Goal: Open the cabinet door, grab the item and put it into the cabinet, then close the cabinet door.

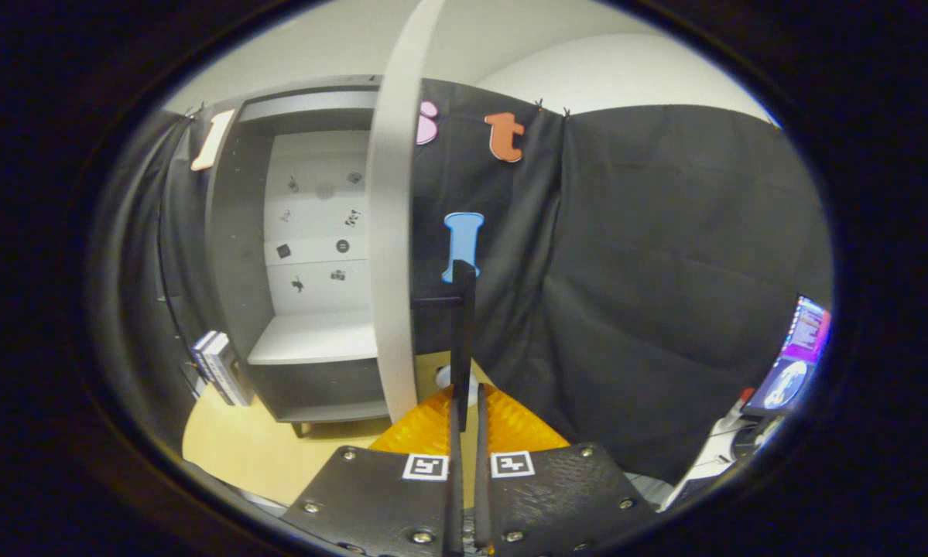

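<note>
The grey cabinet (231,255) stands open on a wooden table (239,449), showing a white back panel with small stickers and a pale shelf (313,336). Its door (392,232) is swung out toward me and shows edge-on as a pale curved strip. A black vertical handle (464,309) sticks out from the door's right side. My gripper (467,406) is shut on the lower end of this handle, one finger on each side. A small white round thing (443,377) lies on the table just beyond the fingers, partly hidden by the door and handle.
A couple of upright books or boxes (220,367) lean against the cabinet's left side. Black cloth walls close in the back and right. A lit monitor (800,356) and some desk clutter sit at the far right.
</note>
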Demonstrator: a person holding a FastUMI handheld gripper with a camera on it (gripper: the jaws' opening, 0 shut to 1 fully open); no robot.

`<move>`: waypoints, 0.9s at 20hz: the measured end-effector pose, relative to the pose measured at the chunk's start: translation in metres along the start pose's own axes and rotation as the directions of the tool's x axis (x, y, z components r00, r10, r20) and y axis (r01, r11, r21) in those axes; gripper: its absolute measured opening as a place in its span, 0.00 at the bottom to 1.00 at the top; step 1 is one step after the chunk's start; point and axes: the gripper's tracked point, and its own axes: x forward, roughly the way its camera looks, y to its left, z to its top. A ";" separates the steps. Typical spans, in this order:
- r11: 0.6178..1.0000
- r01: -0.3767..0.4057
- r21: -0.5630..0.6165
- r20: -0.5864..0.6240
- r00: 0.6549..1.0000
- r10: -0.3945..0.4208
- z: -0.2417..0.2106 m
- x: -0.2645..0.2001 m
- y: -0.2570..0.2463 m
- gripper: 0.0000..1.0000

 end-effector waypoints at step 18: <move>0.981 -0.194 -0.009 -0.017 0.981 0.194 -0.035 -0.019 0.084 0.06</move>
